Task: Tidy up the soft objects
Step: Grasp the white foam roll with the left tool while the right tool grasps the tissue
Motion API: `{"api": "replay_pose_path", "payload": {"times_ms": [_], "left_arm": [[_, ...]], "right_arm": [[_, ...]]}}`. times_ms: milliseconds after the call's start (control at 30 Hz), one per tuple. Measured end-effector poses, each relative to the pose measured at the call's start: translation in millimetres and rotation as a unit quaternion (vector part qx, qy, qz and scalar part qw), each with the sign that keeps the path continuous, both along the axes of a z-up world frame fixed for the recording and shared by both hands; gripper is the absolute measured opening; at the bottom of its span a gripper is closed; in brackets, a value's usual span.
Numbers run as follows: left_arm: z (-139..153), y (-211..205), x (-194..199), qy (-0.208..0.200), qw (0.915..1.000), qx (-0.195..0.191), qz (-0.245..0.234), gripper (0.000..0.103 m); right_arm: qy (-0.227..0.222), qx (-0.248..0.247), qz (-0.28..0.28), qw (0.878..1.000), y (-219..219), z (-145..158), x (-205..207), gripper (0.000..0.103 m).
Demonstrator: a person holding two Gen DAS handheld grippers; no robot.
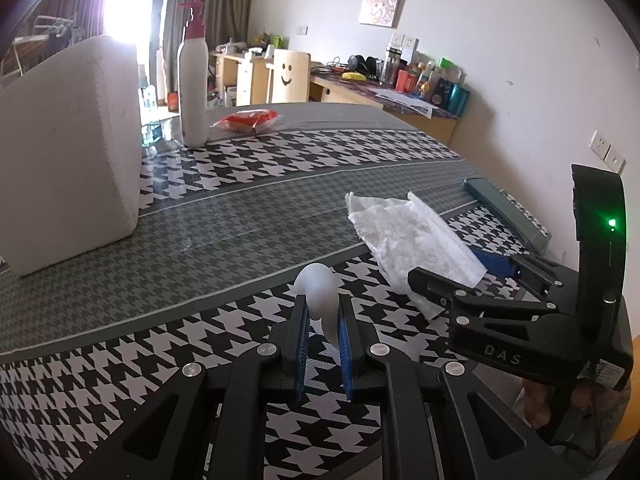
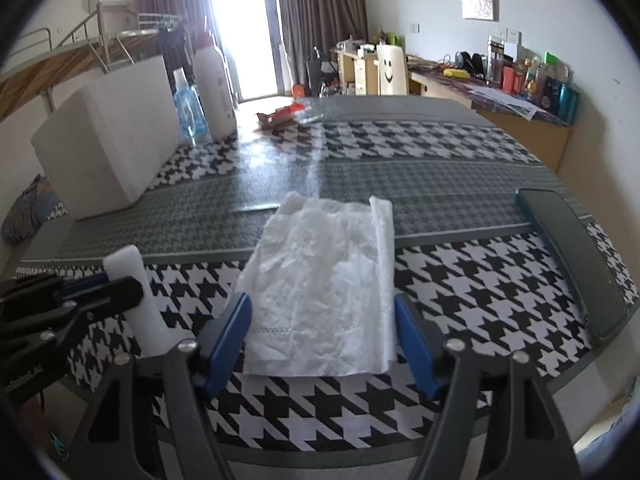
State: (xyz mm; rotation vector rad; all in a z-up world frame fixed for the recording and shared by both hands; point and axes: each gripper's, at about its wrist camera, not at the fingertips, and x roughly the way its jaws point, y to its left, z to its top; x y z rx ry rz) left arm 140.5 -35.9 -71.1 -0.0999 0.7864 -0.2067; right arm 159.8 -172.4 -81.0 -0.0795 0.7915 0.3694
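A crumpled white tissue sheet [image 2: 320, 280] lies flat on the houndstooth tablecloth [image 2: 480, 280] near the front edge. My right gripper [image 2: 320, 316] straddles its near end, one blue pad at each side edge; the jaws stand open and the pads do not visibly squeeze it. In the left wrist view the right gripper [image 1: 452, 270] reaches in from the right over the tissue [image 1: 408, 232]. My left gripper [image 1: 322, 308] is shut on a small white foam piece [image 1: 318, 292] held just above the cloth. The same foam piece [image 2: 136, 296] shows at the left of the right wrist view.
A large white foam block [image 1: 68, 152] stands at the left. Behind it are a white pump bottle [image 1: 193, 80] and a red snack packet [image 1: 248, 120]. A dark green flat case [image 2: 572, 264] lies along the table's right edge. A blue water bottle [image 2: 186, 108] sits behind the block.
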Motion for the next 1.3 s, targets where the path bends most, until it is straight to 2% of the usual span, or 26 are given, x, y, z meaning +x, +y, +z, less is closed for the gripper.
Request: {"api": "replay_pose_path", "payload": {"times_ms": [233, 433, 500, 567, 600, 633, 733, 1300], "left_arm": [[-1.5, -0.1, 0.6, 0.003, 1.0000, -0.004, 0.000, 0.015], [-0.7, -0.4, 0.9, 0.003, 1.0000, -0.007, -0.002, 0.015], [-0.9, 1.0, 0.4, 0.002, 1.0000, -0.007, -0.003, 0.015], [-0.6, 0.8, 0.3, 0.002, 1.0000, -0.009, -0.002, 0.015], [-0.2, 0.1, 0.1, 0.001, 1.0000, -0.007, -0.002, 0.015], [0.9, 0.4, -0.5, -0.001, 1.0000, -0.007, -0.002, 0.015], [5.7, 2.4, -4.5, -0.010, 0.9999, -0.008, -0.003, 0.015], [35.2, 26.0, -15.0, -0.050, 0.9981, 0.013, 0.032, 0.015]], "right_arm": [[-0.011, -0.033, -0.005, 0.999, 7.8, -1.6, 0.5, 0.058], [-0.011, -0.037, 0.014, 0.999, 13.2, -0.2, -1.6, 0.043], [-0.011, -0.030, 0.022, 0.999, 13.4, 0.2, -1.9, 0.030], [-0.013, -0.023, 0.022, 0.999, 12.1, -0.2, -1.3, 0.023], [-0.012, -0.017, 0.023, 1.000, 11.4, -0.2, -0.7, 0.015], [-0.008, -0.008, 0.023, 1.000, 10.1, 0.0, 0.2, 0.013], [-0.006, 0.007, 0.033, 0.999, 9.8, 3.0, -1.4, 0.009], [-0.039, 0.049, 0.048, 0.997, 15.4, 38.1, -16.0, 0.009]]}}
